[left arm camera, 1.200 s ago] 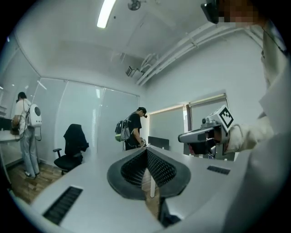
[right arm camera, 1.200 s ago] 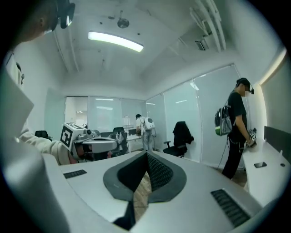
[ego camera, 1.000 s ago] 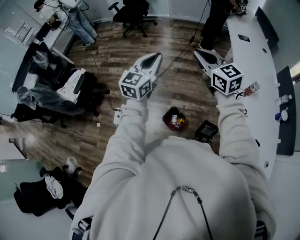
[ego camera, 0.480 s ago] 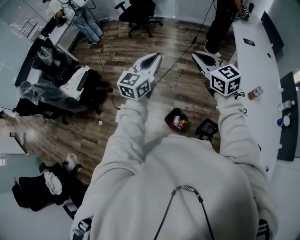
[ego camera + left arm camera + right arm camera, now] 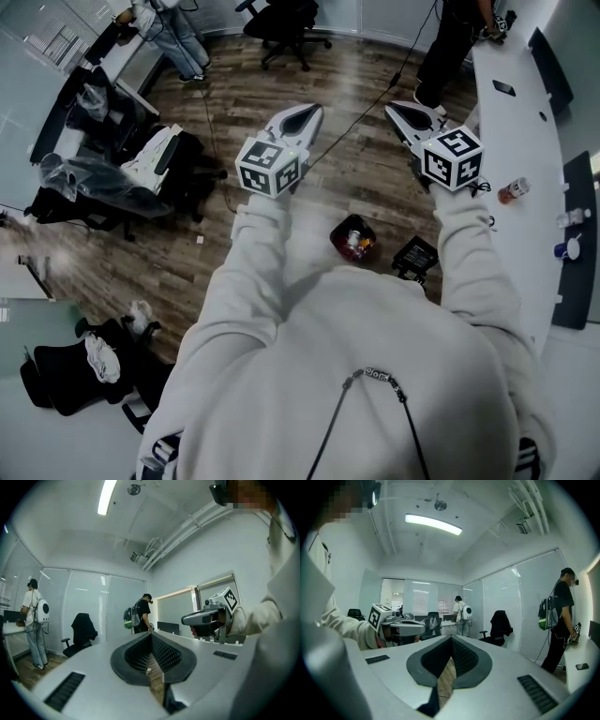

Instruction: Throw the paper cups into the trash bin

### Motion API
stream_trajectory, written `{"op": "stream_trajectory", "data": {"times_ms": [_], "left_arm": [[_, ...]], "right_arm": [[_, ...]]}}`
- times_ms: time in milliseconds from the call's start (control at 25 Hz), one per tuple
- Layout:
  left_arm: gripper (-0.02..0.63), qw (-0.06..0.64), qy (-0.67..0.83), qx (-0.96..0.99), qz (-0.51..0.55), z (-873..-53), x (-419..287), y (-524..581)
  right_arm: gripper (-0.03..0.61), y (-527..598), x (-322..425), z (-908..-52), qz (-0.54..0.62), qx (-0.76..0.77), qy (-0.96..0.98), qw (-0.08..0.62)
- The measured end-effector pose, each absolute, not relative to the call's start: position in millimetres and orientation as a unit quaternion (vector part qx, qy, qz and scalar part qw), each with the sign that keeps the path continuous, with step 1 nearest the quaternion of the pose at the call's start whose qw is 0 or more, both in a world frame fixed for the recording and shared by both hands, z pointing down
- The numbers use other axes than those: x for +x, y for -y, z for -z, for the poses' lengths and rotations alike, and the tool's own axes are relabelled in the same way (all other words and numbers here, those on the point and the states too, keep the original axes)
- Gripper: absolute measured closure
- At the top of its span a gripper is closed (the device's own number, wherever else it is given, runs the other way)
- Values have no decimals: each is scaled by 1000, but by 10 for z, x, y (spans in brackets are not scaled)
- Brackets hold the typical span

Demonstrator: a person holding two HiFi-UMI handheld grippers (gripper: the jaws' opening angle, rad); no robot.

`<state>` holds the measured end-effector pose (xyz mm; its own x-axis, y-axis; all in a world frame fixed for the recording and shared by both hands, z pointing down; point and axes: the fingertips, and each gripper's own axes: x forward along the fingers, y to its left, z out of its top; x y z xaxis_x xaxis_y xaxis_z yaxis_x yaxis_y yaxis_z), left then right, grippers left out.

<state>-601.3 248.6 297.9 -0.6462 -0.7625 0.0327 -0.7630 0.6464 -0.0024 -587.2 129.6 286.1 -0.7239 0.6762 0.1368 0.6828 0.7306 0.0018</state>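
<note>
Both grippers are held up in front of me above a wooden floor. My left gripper (image 5: 305, 112) is shut and empty; its pads (image 5: 159, 651) meet at the tip. My right gripper (image 5: 406, 108) is shut too, with nothing between its pads (image 5: 461, 656). A small dark trash bin (image 5: 348, 228) stands on the floor below and between my arms, with some rubbish in it. On the long white table (image 5: 511, 122) at the right sit two small cup-like things (image 5: 562, 249); they are too small to tell for sure.
A bottle (image 5: 511, 191) lies on the table. A black box (image 5: 413, 255) stands beside the bin. A cable (image 5: 370, 98) crosses the floor. Two people (image 5: 173, 28) (image 5: 448, 42) and an office chair (image 5: 281, 23) are at the far side. Cluttered chairs (image 5: 131, 178) fill the left.
The whole scene has slid slightly in the head view. Both grippers keep the same raised, shut pose.
</note>
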Motion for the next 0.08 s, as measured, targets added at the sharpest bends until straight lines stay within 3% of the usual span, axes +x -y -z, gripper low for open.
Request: {"op": "stream_trajectory", "data": {"times_ms": [80], "left_arm": [[615, 22, 907, 419, -20, -3059, -6009, -2496]], "right_arm": [[560, -1266, -5880, -2894, 24, -367, 927, 66]]}}
